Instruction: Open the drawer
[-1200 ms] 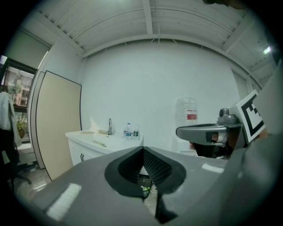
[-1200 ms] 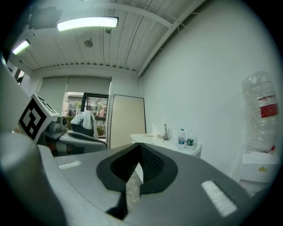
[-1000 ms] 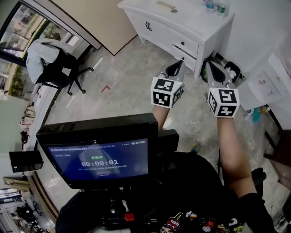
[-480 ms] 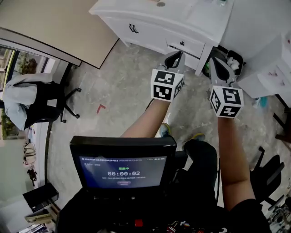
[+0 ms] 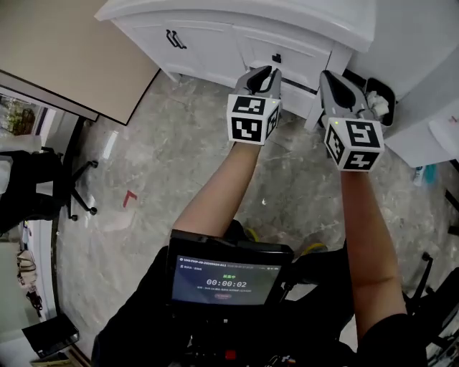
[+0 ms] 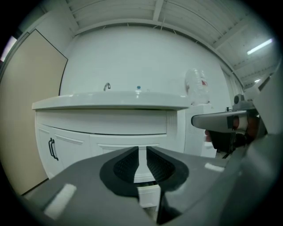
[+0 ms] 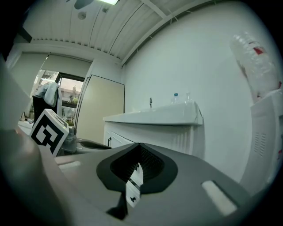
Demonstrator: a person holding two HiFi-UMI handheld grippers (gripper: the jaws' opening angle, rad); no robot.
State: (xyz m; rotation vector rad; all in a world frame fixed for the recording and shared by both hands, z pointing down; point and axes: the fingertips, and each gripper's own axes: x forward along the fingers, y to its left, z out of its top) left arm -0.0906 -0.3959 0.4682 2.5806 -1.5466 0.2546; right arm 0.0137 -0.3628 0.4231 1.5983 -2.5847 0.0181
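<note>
The drawer point(image 5: 290, 51) is seen as a white panelled front with a small dark pull point(image 5: 276, 57) at its middle. It is set in the right part of a white cabinet point(image 5: 208, 44), just beneath the counter point(image 5: 237, 13) edge. It is shut, its front flush with the cabinet face

A black office chair point(image 5: 32, 193) stands on the grey floor point(image 5: 179, 158), near a red mark point(image 5: 130, 197)

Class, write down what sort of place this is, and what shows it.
Probably a washroom corner inside an office: a white vanity with a tap, and an office chair near a window.
</note>
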